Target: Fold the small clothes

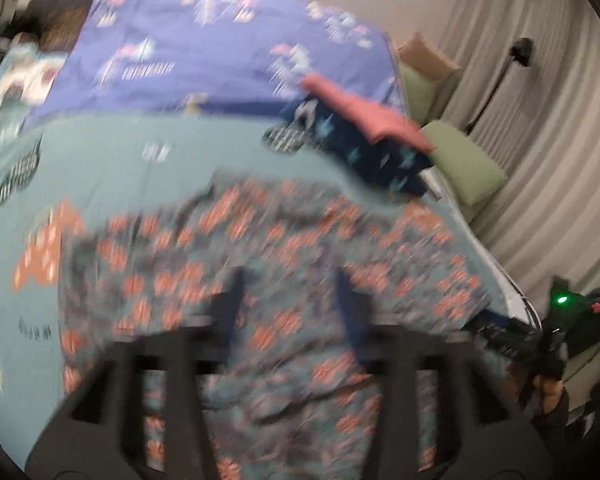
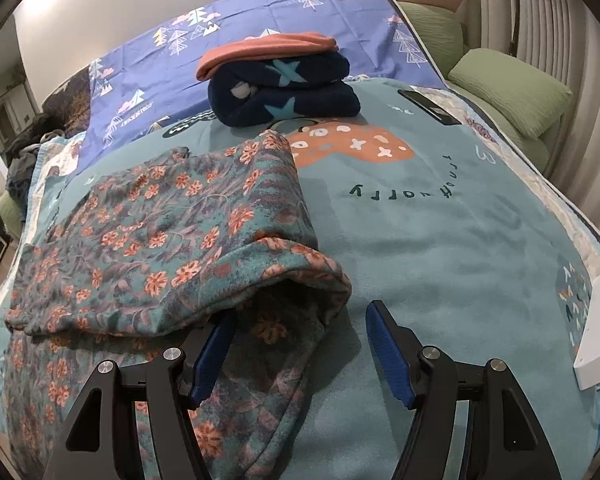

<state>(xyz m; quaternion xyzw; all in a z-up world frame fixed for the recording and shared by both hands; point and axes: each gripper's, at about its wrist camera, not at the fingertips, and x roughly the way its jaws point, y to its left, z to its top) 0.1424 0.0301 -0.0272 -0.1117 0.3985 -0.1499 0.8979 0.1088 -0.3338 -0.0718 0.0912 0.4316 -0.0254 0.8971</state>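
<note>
Both jaws stood released: the right gripper (image 2: pixel 300 344) straddled the floral garment's (image 2: pixel 172 232) fold, the left gripper (image 1: pixel 290 304) blurred above it; only the right view showed folded clothes (image 2: pixel 280 88) stacked clearly, upper centre.

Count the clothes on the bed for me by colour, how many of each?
Floral teal-and-orange garment, part folded: 1
Navy star-print garment, folded: 1
Coral pink garment, folded on top of the navy one: 1
Total: 3

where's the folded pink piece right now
In the right wrist view, the folded pink piece lies atop the navy star garment, far centre of the bed, beyond the floral garment.
</note>
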